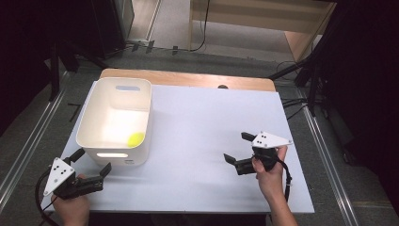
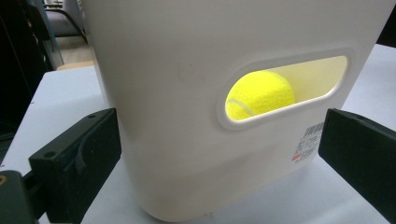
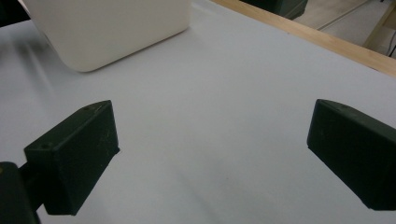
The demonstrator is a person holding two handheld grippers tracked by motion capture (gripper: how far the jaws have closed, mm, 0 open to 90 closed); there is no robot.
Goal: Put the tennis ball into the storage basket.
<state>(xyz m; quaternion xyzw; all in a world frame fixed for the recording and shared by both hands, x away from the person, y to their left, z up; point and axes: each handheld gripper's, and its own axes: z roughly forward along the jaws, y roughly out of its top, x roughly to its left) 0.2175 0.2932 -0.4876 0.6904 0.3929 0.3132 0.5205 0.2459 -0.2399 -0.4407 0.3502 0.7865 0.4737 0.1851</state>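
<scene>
Ball (image 1: 136,138): yellow, inside white bin (image 1: 89,122), near its front wall; left gripper (image 1: 93,162): jaws spread, just before the bin; right gripper (image 1: 236,148): jaws spread over bare table (image 1: 197,122), well apart

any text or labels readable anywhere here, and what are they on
No text can be read.
Barcode sticker low on the white bin, below its handle slot: black bars, a red mark and fine print, all too small and blurred to read.
Tennis ball inside the bin: a white seam line, no lettering visible.

yellow ball (image 2: 259,94), white bin (image 1: 113,123), black grippers
</scene>
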